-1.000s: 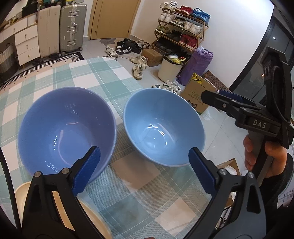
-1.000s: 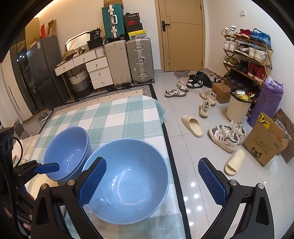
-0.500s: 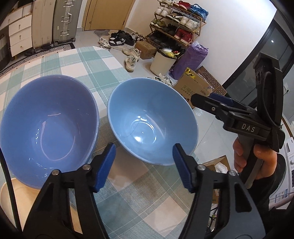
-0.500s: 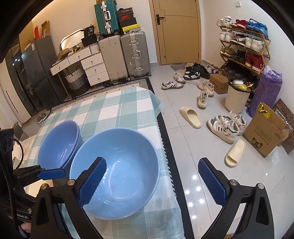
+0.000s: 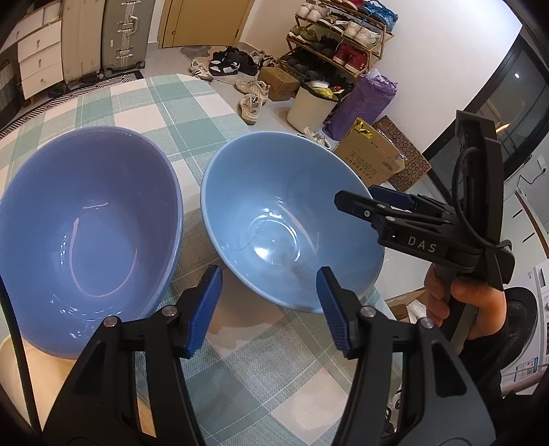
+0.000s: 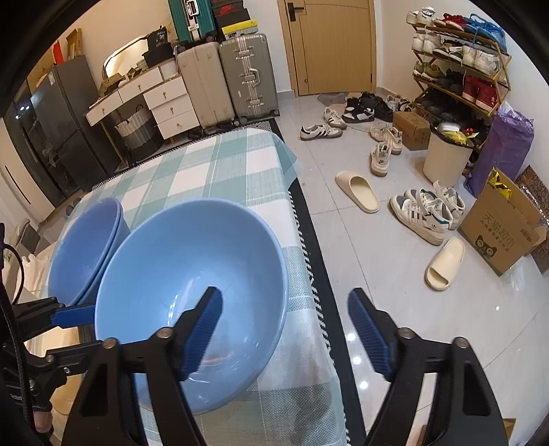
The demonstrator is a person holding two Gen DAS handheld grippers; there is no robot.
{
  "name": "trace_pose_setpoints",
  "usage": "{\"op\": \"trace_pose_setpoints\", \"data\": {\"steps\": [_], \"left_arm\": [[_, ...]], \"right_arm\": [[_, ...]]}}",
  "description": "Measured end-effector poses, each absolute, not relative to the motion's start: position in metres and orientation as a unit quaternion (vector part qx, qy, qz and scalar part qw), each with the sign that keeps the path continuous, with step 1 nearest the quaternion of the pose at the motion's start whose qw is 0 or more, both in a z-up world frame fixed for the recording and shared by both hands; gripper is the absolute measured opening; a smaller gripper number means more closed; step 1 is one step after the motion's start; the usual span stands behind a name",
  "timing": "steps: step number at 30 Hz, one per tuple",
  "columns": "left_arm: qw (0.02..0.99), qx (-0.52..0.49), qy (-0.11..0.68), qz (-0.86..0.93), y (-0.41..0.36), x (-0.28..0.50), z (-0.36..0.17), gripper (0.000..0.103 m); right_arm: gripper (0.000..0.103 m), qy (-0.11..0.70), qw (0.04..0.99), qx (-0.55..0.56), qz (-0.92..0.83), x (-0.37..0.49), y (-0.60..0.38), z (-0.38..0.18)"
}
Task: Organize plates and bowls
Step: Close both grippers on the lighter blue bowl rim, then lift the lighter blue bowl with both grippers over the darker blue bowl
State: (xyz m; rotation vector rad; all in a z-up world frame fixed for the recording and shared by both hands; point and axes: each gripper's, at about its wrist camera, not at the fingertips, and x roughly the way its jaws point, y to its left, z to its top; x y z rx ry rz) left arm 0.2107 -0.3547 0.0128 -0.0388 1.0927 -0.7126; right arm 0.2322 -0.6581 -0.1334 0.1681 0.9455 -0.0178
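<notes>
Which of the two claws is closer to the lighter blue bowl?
Right. The right claw straddles the lighter blue bowl's rim, one finger inside, not yet pressing. The left claw sits just short of its near edge, between both bowls.

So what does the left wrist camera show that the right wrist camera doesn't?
Only the left wrist view shows the hand holding the right gripper, and a cream plate beside the darker blue bowl. Only the right wrist view shows the fridge, the teal suitcase and two cream slippers on the floor. Both show the lighter blue bowl, the checked tablecloth, the shoe rack and the cardboard box.
</notes>
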Motion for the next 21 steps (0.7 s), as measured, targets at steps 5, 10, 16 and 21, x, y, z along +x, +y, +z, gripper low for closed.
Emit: {"op": "trace_pose_setpoints", "data": {"steps": [5, 10, 16, 21], "left_arm": [[0.795, -0.014, 0.509, -0.331, -0.356, 0.211, 0.011, 0.049], [0.794, -0.014, 0.510, -0.331, -0.357, 0.211, 0.010, 0.045], [0.802, -0.001, 0.503, -0.321, -0.357, 0.211, 0.010, 0.030], [0.803, -0.001, 0.503, -0.320, -0.357, 0.212, 0.010, 0.029]], "right_arm": [[0.068, 0.452, 0.888, 0.080, -0.002, 0.229, -0.658, -0.135], [0.054, 0.452, 0.889, 0.073, 0.006, 0.229, -0.654, -0.134], [0.024, 0.448, 0.892, 0.061, 0.010, 0.227, -0.648, -0.132], [0.021, 0.448, 0.893, 0.050, 0.002, 0.227, -0.645, -0.132]]}}
